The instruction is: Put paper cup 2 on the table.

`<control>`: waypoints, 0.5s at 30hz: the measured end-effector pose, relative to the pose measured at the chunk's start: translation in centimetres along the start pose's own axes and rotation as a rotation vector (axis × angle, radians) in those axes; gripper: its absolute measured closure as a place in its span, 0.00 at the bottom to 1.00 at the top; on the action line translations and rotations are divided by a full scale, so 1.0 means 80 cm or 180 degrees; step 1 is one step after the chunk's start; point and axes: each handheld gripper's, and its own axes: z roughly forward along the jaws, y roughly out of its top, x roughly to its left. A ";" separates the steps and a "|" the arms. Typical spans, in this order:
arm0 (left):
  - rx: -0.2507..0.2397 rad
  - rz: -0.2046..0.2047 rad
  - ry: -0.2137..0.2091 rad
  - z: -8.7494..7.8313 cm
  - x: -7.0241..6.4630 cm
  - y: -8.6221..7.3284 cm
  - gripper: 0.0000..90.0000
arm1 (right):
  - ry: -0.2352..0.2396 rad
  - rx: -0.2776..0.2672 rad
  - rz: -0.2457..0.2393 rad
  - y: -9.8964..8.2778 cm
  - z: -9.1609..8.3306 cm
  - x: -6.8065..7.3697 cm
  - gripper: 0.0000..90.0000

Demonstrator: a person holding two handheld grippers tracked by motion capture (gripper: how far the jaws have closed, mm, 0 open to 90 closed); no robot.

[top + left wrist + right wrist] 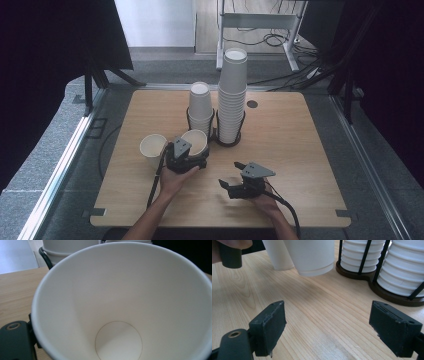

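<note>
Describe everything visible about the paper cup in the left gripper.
The paper cup is plain white, apparently thin paper, with a rolled rim and a round flat bottom seamed inside. It is empty and tilted, its mouth facing the left gripper, whose jaws grip its rim. Seen from the right gripper view, its base hangs just above the wooden table. It sits in front of the shorter cup stack, beside a second loose cup.

The left tool is clamped (jaws narrow), the right tool rests level with jaws spread wide, both forearms reaching forward.
</note>
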 end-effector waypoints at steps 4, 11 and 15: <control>0.0139 0.0110 0.0231 0.010 -0.005 -0.003 0.14 | 0.0022 -0.0007 0.0036 -0.003 0.002 -0.003 0.16; 0.0252 0.0253 0.0379 0.027 -0.015 -0.007 0.13 | 0.0079 -0.0019 -0.0021 0.002 0.004 -0.001 0.16; 0.0312 0.0274 0.0379 0.033 -0.015 -0.007 0.13 | 0.0057 -0.0031 -0.0028 0.003 0.001 -0.002 0.16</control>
